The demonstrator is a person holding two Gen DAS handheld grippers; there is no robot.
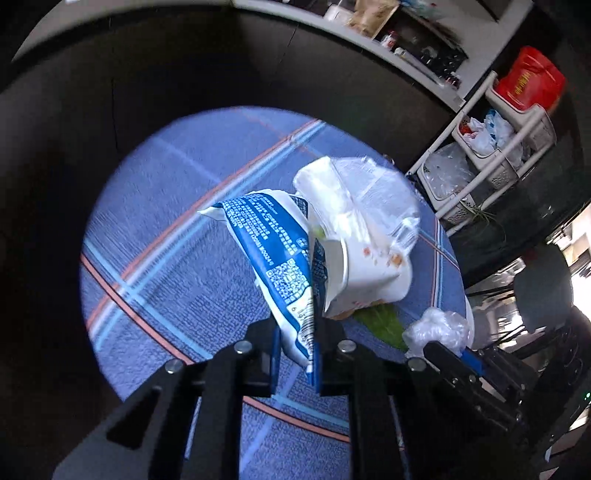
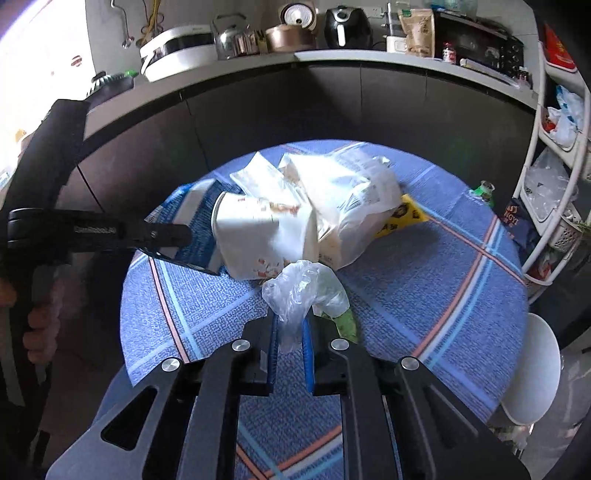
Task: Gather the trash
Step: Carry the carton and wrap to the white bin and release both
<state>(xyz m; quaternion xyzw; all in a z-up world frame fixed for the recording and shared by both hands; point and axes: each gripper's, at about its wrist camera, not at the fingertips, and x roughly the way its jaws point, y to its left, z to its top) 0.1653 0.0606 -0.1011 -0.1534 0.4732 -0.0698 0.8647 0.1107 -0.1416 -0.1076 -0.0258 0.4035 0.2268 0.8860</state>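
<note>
- Left tongs (image 1: pixel 295 347) nearly closed, pinching the end of a blue-white packet (image 1: pixel 275 254); the packet lifts off the round bench (image 1: pixel 159 229) with its blue plaid cloth.
- Right tongs (image 2: pixel 290 341) nearly closed, gripping a crumpled clear bag (image 2: pixel 303 291), also seen at the left view's right edge (image 1: pixel 437 328).
- Trash pile sits mid-bench: paper cup (image 2: pixel 255 240) on its side, white plastic bag (image 2: pixel 343 206) against it, yellow wrapper (image 2: pixel 404 218) poking out behind, green leaf (image 1: pixel 380 323) under the cup.
- Packet touches the cup; clear bag lies just in front of the pile, touching or apart I cannot tell.
- Left tool body (image 2: pixel 92 230) crosses the left side of the right view, covering part of the packet.
- Small green-topped item (image 2: pixel 484 192) near the bench's far right edge, too small to name.
- White rack (image 2: pixel 546 192) with bags stands right of the bench; red bag (image 1: pixel 528 79) on top.
- Counter (image 2: pixel 332 55) behind carries kettle (image 2: pixel 231 38), air fryer (image 2: pixel 347 26), oven (image 2: pixel 480 40).
- White stool (image 2: pixel 532 369) at lower right.
</note>
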